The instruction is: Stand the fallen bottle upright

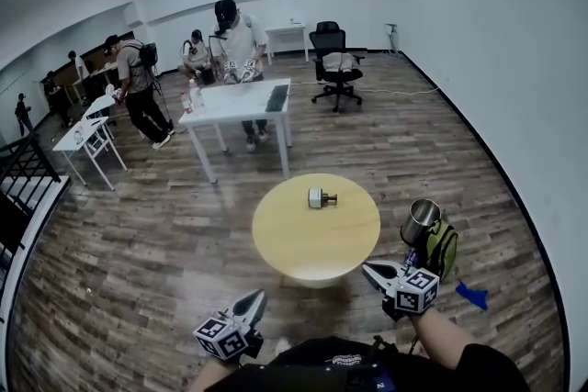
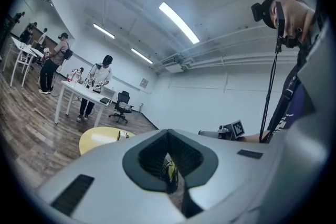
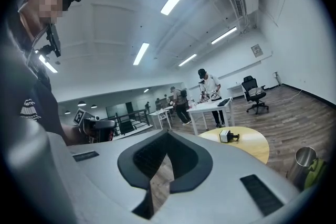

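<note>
A small white bottle with a dark cap (image 1: 321,197) lies on its side near the far edge of the round yellow table (image 1: 312,243). The same bottle shows in the left gripper view (image 2: 122,135) and in the right gripper view (image 3: 228,136). Both grippers hang in front of my body, short of the table's near edge and well apart from the bottle. The left gripper (image 1: 254,298) sits low on the left, jaws together with nothing held (image 2: 168,144). On the right, the right gripper (image 1: 375,271) is also shut and holds nothing (image 3: 167,144).
A metal cup (image 1: 422,219) on a yellow-green bag (image 1: 443,248) stands just right of the round table, with a blue scrap (image 1: 471,294) on the floor nearby. Beyond are a white table (image 1: 241,101) with several people and a black office chair (image 1: 333,60).
</note>
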Demonstrator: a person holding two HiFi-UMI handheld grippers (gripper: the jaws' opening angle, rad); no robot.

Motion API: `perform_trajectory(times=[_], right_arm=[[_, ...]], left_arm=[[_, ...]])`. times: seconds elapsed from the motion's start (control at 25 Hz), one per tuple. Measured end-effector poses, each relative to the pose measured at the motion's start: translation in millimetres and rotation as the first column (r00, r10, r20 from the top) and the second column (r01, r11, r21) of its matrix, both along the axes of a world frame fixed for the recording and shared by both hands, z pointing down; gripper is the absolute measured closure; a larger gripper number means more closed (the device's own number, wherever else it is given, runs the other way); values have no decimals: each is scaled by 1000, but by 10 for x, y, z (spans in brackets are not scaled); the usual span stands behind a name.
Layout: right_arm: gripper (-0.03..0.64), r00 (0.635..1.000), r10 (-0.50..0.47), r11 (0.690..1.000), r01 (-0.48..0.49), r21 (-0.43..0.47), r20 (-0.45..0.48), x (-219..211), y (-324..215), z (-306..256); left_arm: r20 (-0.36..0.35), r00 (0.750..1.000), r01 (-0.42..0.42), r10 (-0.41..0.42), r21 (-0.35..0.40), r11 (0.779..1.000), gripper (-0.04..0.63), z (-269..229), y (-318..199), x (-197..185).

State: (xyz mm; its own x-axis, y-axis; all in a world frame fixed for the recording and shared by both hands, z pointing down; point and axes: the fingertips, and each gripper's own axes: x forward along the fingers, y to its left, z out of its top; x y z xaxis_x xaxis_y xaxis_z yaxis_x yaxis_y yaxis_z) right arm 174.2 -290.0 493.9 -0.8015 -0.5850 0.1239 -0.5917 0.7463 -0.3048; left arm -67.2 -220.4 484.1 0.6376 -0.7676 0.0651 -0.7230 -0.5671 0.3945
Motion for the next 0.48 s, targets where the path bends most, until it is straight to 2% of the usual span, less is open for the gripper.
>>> perform_trajectory(times=[0.16,0.48], right_arm=[[624,999,34,999,-34,9,-16,-319,-483,-22],[624,990,138,990,-138,30,-2,-1177,-1479,-208]], left_arm=[[-14,999,-45,45,18,999,578,3,-577,-301],[3,986,-165,165,27,986,578,-74,-1806,-1169]])
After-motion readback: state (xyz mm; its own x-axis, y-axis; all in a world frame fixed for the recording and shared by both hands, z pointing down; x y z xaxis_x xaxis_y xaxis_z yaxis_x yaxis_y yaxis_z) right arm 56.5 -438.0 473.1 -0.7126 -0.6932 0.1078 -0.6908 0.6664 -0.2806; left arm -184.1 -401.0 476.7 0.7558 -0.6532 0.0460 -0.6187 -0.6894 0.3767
